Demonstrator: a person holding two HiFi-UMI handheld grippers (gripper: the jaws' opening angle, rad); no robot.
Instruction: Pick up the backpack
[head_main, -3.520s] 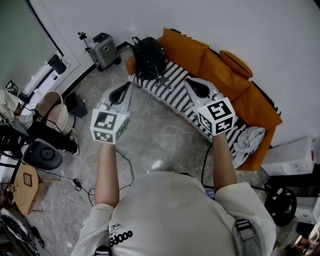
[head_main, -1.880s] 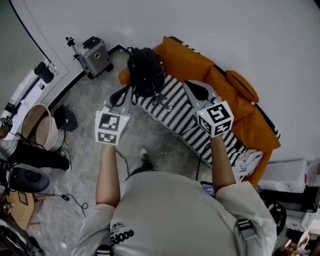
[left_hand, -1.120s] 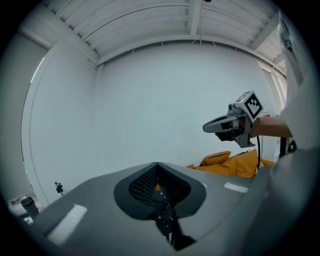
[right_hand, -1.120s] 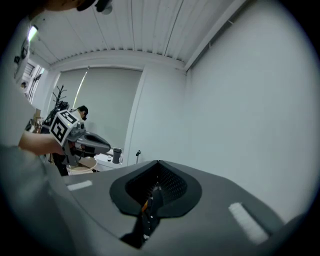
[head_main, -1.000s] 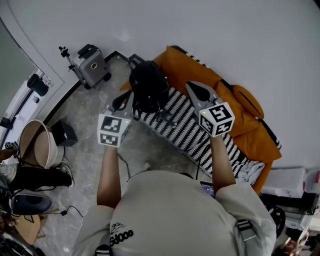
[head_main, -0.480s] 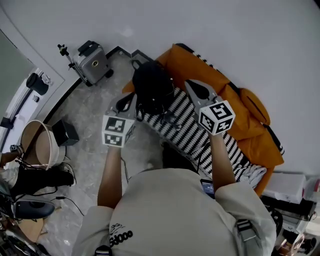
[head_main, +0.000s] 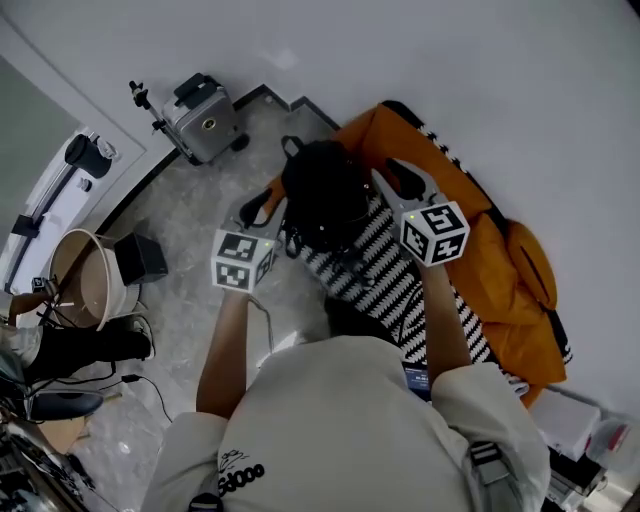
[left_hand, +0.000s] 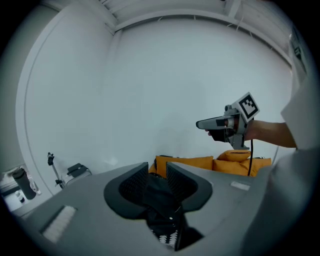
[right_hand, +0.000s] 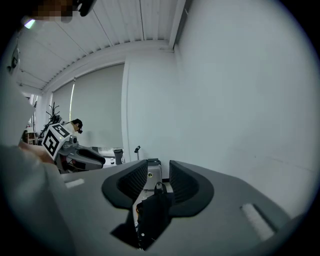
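A black backpack (head_main: 325, 195) stands upright on the left end of an orange sofa (head_main: 515, 285) with a black-and-white striped cover (head_main: 385, 280). My left gripper (head_main: 272, 205) is just left of the backpack and my right gripper (head_main: 400, 178) just right of it, so they flank it. The jaws of both have just been opening and stand apart, with nothing pressed between them. In the left gripper view the backpack (left_hand: 161, 197) shows through the gap of the left gripper (left_hand: 157, 179). In the right gripper view the backpack (right_hand: 152, 215) lies ahead of the right gripper (right_hand: 158, 180).
A silver hard-shell suitcase (head_main: 203, 118) stands by the wall to the left of the sofa, and shows as the suitcase (right_hand: 152, 179) behind the backpack. A beige tub (head_main: 85, 290), a small black box (head_main: 140, 258) and cables lie on the marble floor at left.
Both grippers have moved forward and lower, closing in on the backpack until they flank it. The head view has shifted toward the sofa.
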